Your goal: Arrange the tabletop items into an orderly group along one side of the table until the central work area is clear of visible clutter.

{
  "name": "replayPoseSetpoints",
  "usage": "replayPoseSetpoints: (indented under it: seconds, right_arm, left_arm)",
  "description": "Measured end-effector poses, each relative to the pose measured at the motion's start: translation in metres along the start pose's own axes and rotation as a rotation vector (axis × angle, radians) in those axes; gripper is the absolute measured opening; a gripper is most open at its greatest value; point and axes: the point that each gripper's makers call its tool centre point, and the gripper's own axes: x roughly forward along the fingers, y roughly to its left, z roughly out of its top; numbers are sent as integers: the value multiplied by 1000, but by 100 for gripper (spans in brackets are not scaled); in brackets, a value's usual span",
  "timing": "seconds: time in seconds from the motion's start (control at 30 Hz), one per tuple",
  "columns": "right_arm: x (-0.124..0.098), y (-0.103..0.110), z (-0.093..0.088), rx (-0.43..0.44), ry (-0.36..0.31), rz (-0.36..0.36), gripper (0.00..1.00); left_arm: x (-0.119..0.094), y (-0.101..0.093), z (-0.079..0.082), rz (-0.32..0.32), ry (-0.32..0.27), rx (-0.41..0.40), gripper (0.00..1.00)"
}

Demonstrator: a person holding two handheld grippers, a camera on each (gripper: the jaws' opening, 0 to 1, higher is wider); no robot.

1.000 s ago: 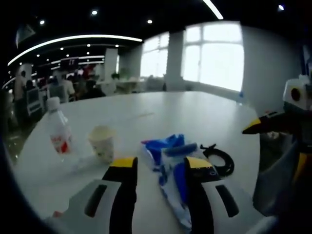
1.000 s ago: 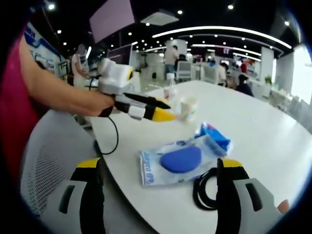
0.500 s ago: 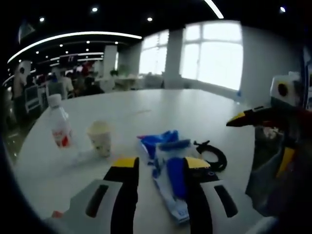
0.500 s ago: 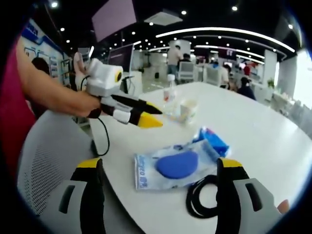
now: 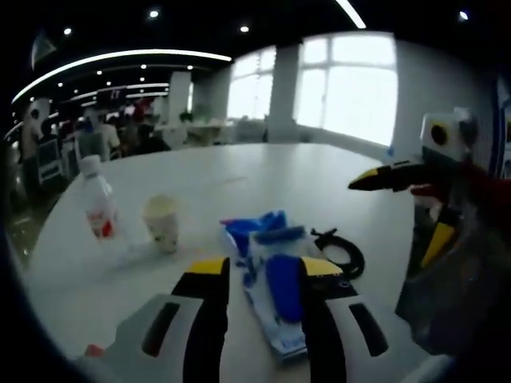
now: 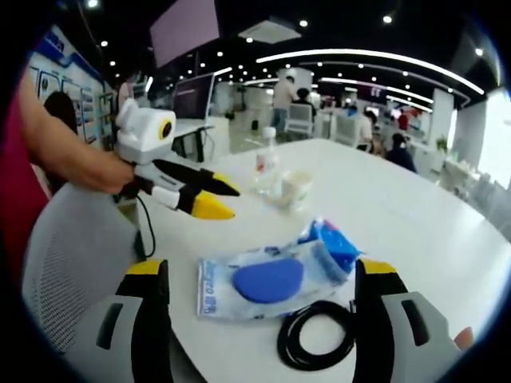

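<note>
Your left gripper (image 5: 257, 267) hovered low over the white table (image 5: 303, 179), its two yellow-tipped jaws spread apart with nothing between them; the blue-and-white packet (image 5: 271, 287) lay on the tabletop just beyond and between the tips. In the right gripper view that same left gripper (image 6: 209, 198) came in from the left, held in your hand (image 6: 120, 171) above the table edge, jaws parted a little and empty.

Your right gripper (image 6: 259, 267) was also wide open and empty, its jaws standing either side of the packet (image 6: 267, 279) and the coiled black cable (image 6: 315, 335). From the left gripper view, the right gripper (image 5: 383, 177) hung above the table's right side, apart from the items.

The packet sat near the table's near edge, the cable (image 5: 339, 255) touching or just beside it. The paper cup (image 5: 162, 223) and the water bottle (image 5: 96, 209) stood upright near each other, farther along the table; in the right gripper view the cup (image 6: 294, 190) was just beside the bottle (image 6: 266, 163). A grey mesh chair (image 6: 72, 255) stood by the table.
</note>
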Motion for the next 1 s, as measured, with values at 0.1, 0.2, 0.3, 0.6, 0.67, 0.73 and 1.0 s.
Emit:
replayPoseSetpoints:
  seconds: [0.1,0.2,0.3,0.6,0.67,0.73,1.0]
  right_arm:
    - [2,-10,3,-3,-4,-13,96]
    - [3,-20,6,-1,-7,-28,95]
    - [5,-30,7,8,-11,-43,95]
    - [14,-57,-5,47,9,-84,93]
    - [16,-64,-10,59,17,-93,92]
    - [17,-72,-14,69,25,-104,91]
    - [24,-102,-26,115,45,-149,88]
  left_arm:
    - [6,2,3,2,1,5,31]
    - [14,4,7,5,1,10,31]
    - [25,5,7,1,9,20,31]
    - [50,16,3,0,41,36,29]
    - [55,20,1,7,54,38,29]
    - [60,24,0,13,62,37,29]
    - [80,35,-6,25,90,45,28]
